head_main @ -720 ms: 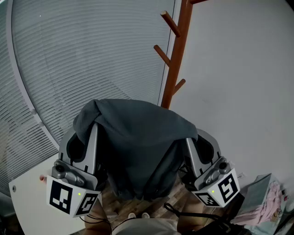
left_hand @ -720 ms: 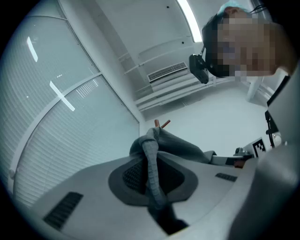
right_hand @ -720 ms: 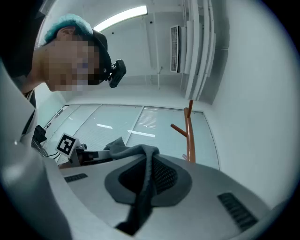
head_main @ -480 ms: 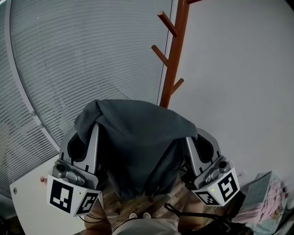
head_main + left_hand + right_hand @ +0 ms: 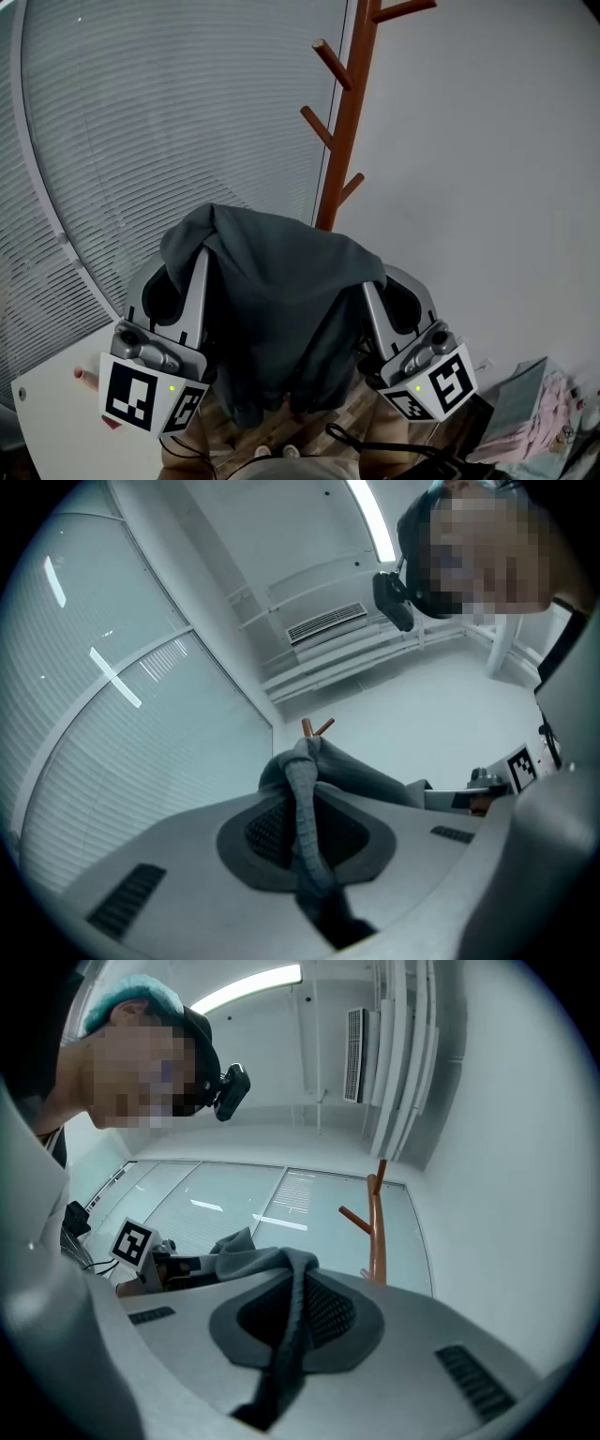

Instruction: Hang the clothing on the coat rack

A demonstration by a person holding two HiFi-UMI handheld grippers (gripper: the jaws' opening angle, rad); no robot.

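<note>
Grey garment's point(image 5: 302, 799) pinch, gripper views only

coat rack point(image 5: 345, 112) top cut off, base behind garment point(image 5: 281, 300)

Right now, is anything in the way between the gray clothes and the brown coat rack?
Nothing visible is. The gray garment hangs between the left gripper and right gripper, both clamped on it. The coat rack stands just past it, its visible pegs bare. Only open air lies between them.
</note>
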